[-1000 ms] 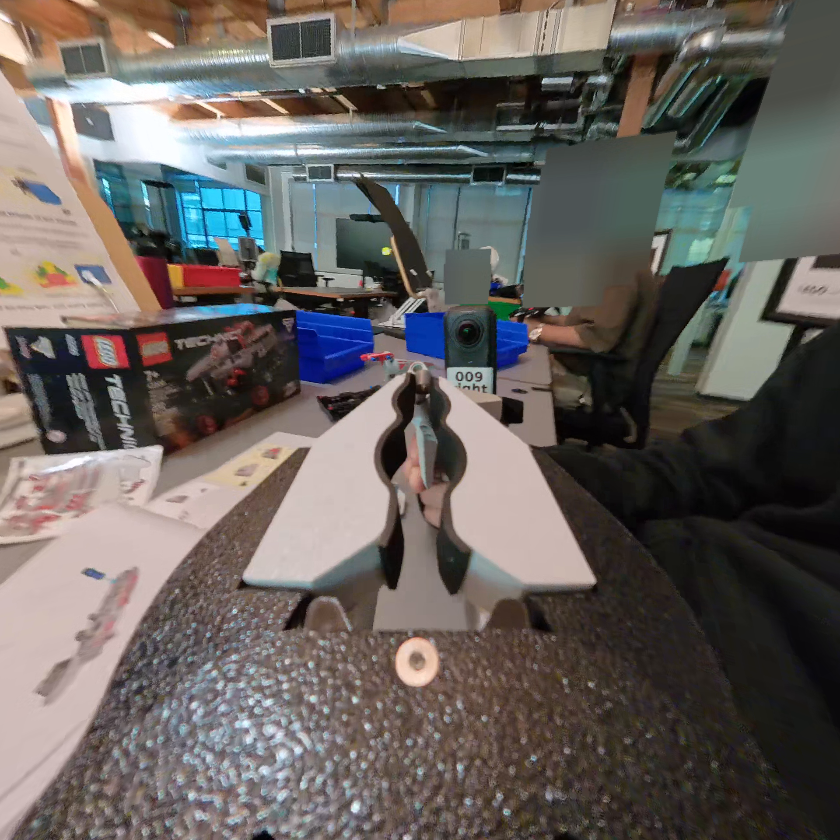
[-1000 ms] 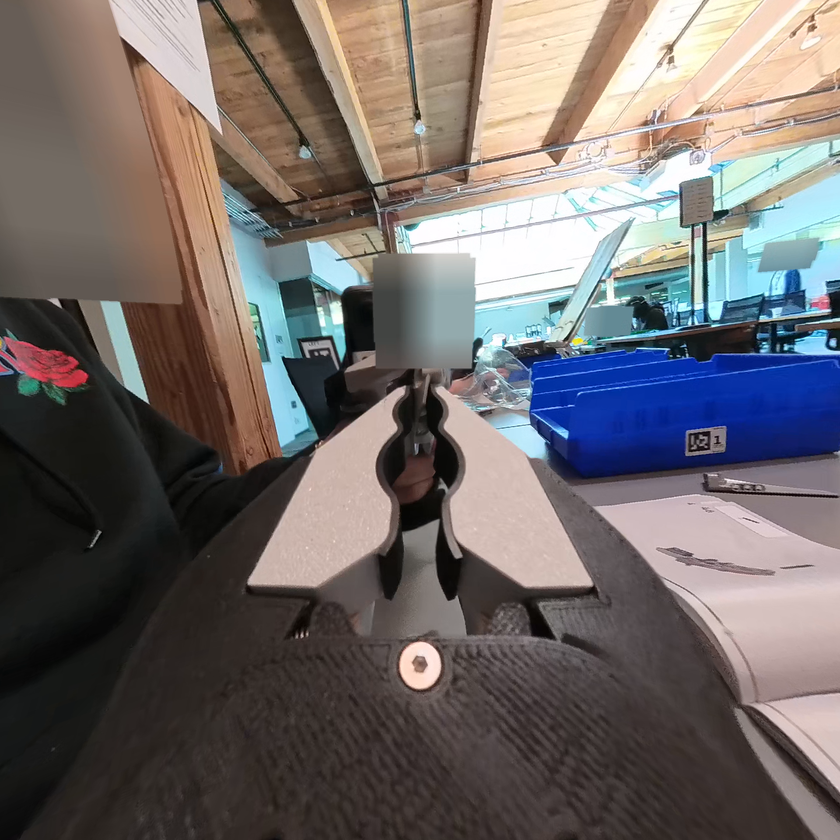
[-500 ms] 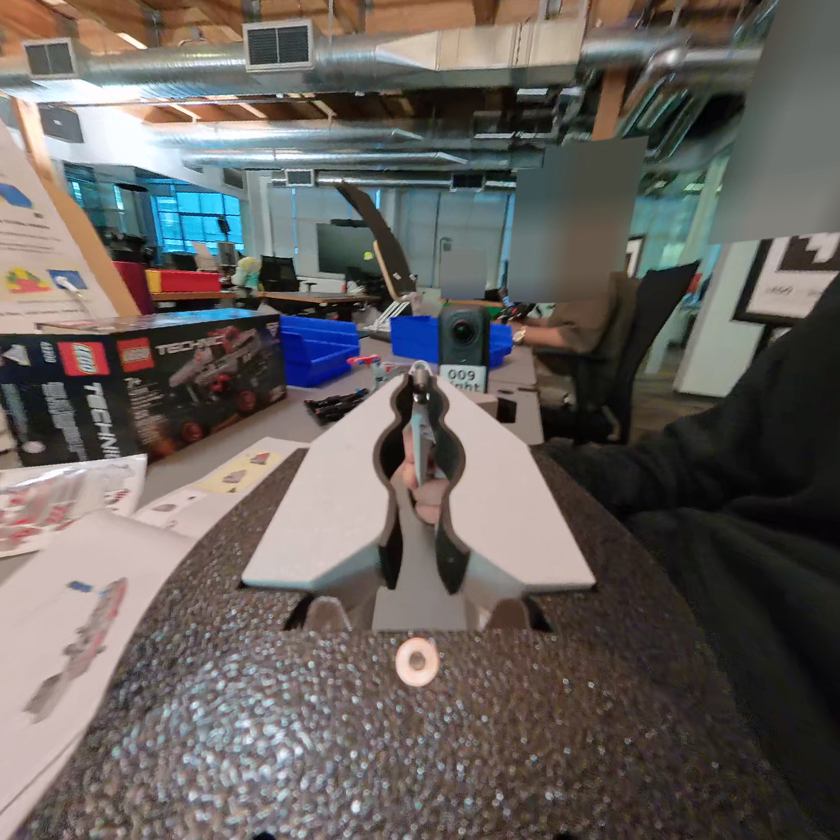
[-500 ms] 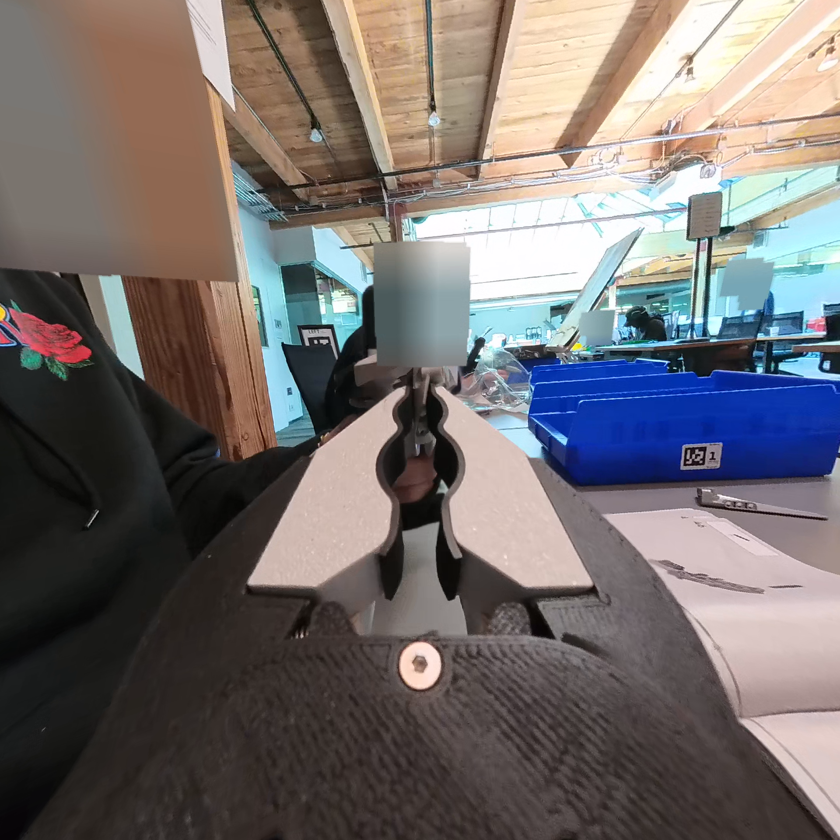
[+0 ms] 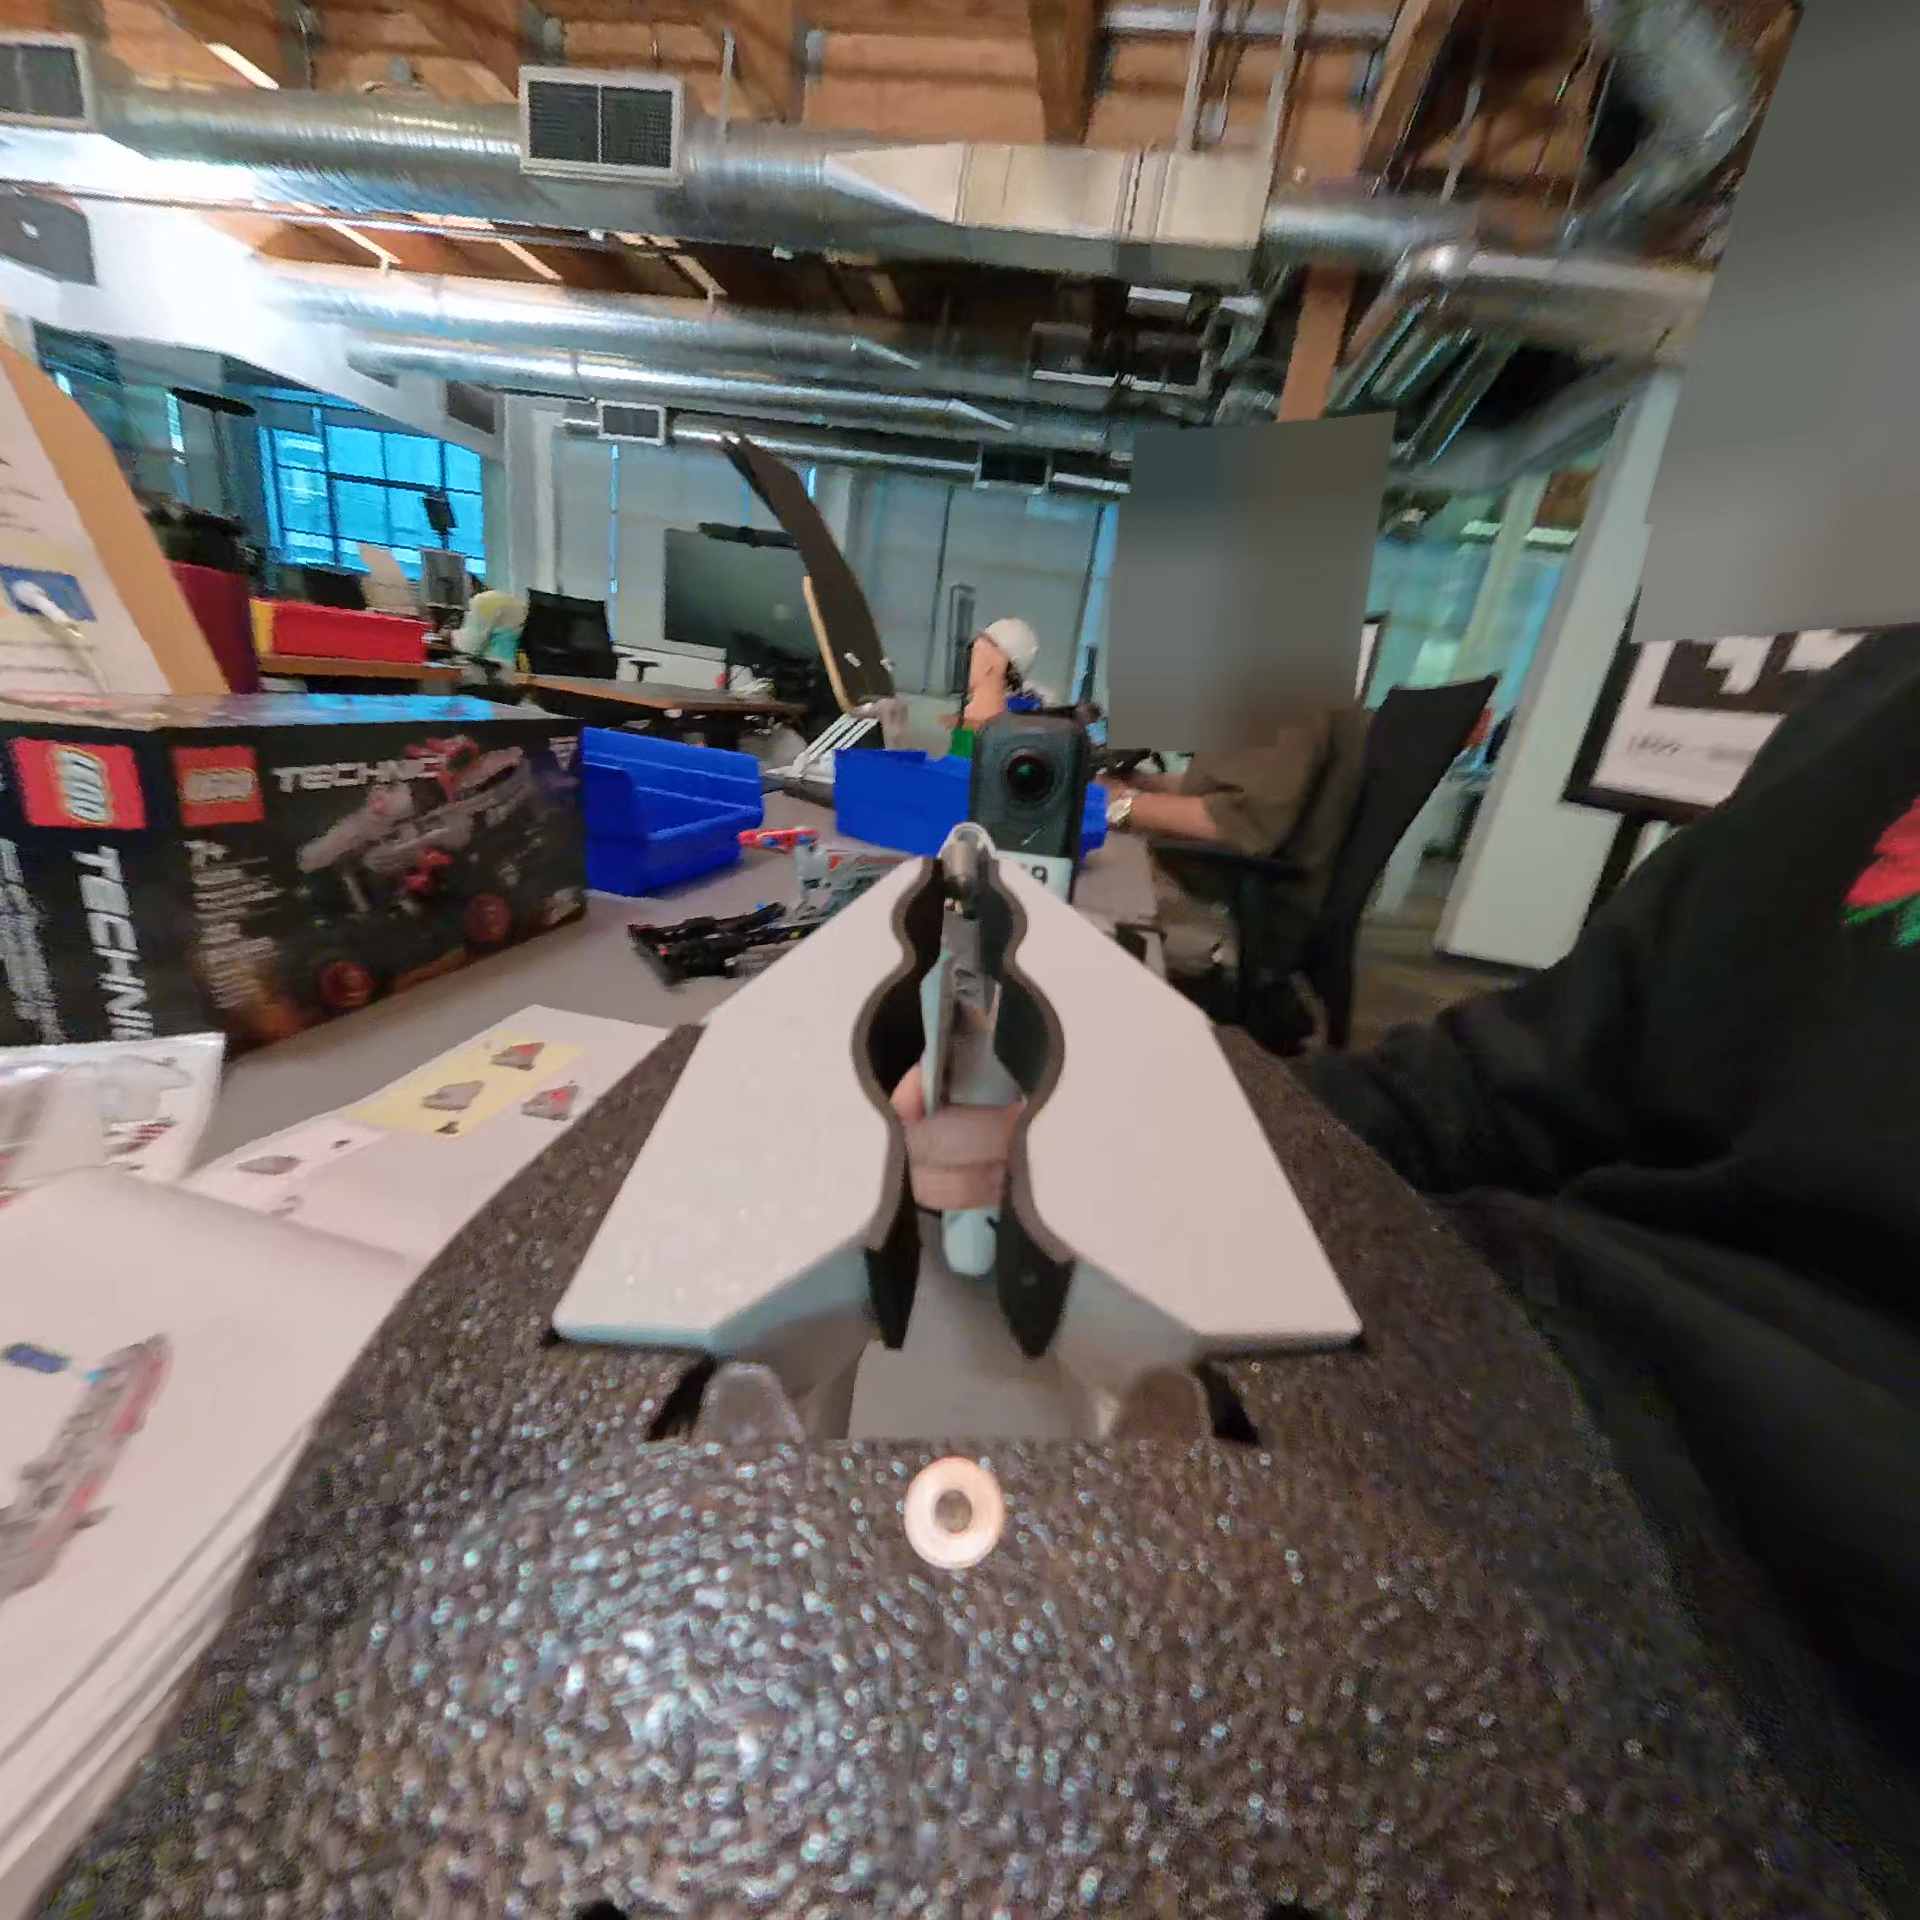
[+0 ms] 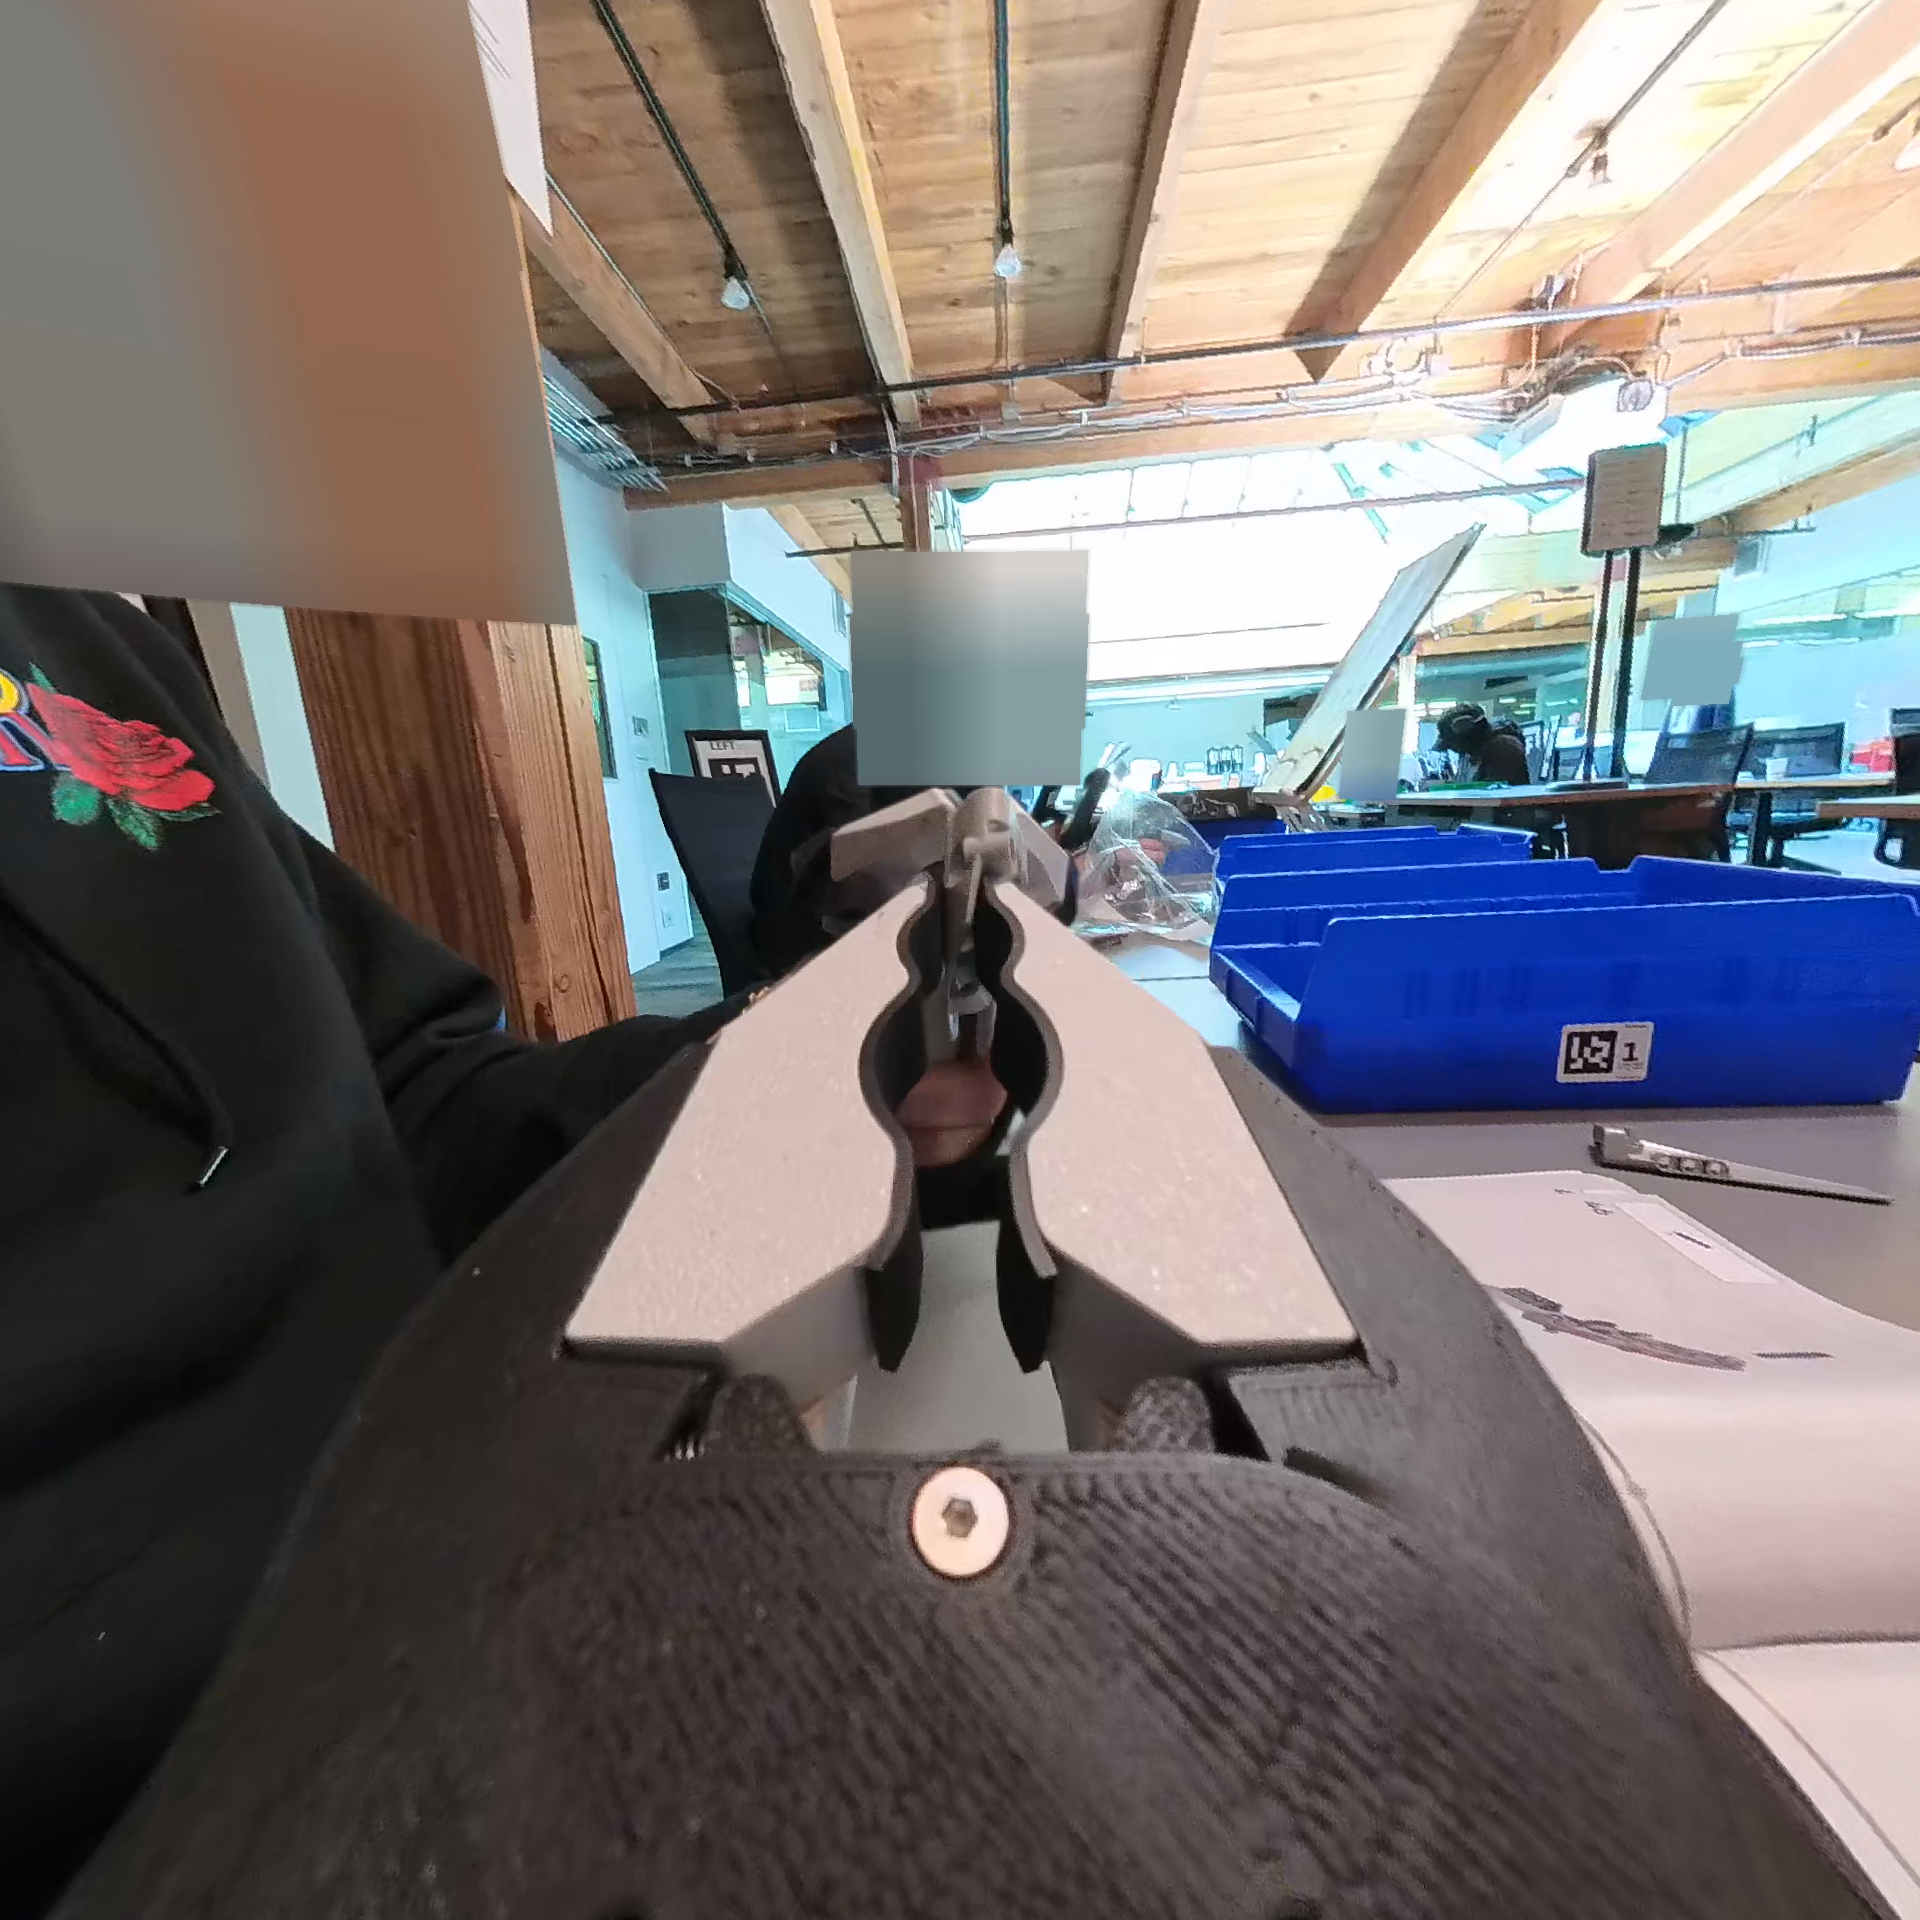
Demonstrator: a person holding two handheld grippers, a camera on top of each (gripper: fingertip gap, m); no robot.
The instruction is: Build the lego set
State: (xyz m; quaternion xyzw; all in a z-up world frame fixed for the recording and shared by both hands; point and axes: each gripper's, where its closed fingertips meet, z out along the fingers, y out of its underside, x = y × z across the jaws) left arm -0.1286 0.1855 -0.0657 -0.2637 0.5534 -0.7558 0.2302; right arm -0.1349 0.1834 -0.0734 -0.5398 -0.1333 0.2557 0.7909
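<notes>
My left gripper (image 5: 961, 871) is shut on a slim grey lego piece (image 5: 961, 997) that stands upright between its fingers, held above the table. A hand's fingers (image 5: 951, 1153) show behind the gap. My right gripper (image 6: 961, 885) is shut on a grey lego piece (image 6: 961, 987) with a small pin at its top. The two grippers face each other tip to tip. The right gripper's camera (image 5: 1029, 779) shows just beyond the left tips, and the left gripper's grey fingers (image 6: 899, 831) show beyond the right tips. Whether both hold one joined piece is hidden.
A lego box (image 5: 281, 862) stands at the left, with an open instruction booklet (image 5: 156, 1351) (image 6: 1662, 1403) on the grey table. Blue bins (image 5: 665, 821) (image 6: 1558, 987), a black lego assembly (image 5: 717, 935) and a loose grey part (image 6: 1725, 1169) lie beyond. A person sits in a chair (image 5: 1226, 831). The grippers are tip to tip, or close to it.
Both grippers stay shut on the grey piece. The pair has tilted and drifted a little, and the left gripper's fingers now show more clearly beyond the right tips.
</notes>
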